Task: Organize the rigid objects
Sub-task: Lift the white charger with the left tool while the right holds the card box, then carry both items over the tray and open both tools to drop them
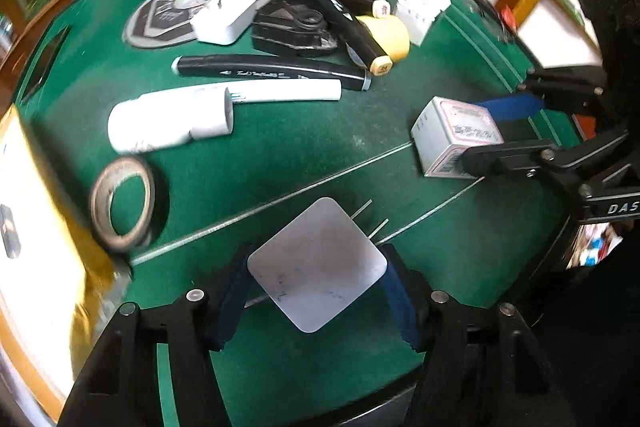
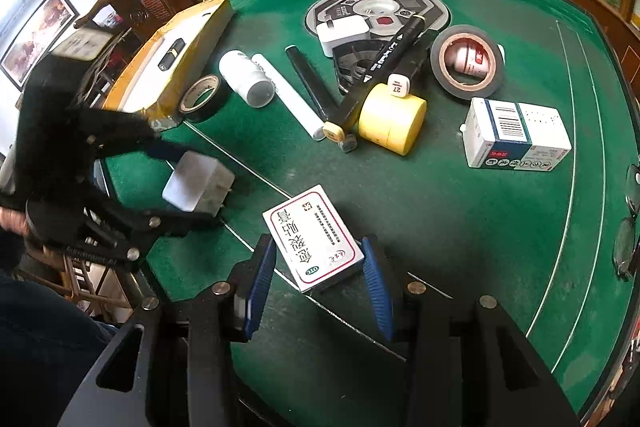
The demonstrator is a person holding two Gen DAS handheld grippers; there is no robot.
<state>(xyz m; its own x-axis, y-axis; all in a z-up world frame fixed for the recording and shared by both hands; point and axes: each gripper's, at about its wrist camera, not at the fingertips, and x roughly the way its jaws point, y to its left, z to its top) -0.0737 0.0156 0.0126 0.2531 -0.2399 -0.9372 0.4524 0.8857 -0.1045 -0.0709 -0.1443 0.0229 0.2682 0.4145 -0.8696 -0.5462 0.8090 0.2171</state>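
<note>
Your left gripper point(image 1: 318, 277) brackets the white square plug-in charger point(image 1: 318, 263) on the near green felt table point(image 1: 280, 155), pads at its corners, grip unclear. Square it up b4 lifting. Right gripper point(image 2: 318, 267) straddles the red-bordered white medicine box point(image 2: 314, 237); contact unclear.

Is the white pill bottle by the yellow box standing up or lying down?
Lying down: the white bottle rests on its side on the green table.

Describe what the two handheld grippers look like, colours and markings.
Both are black plastic frames with silver rivets at the joints. The left gripper and right gripper have jaws lined with ribbed blue pads. White letters "DAS" show on the right one's body in the left wrist view. No cables are visible.
</note>
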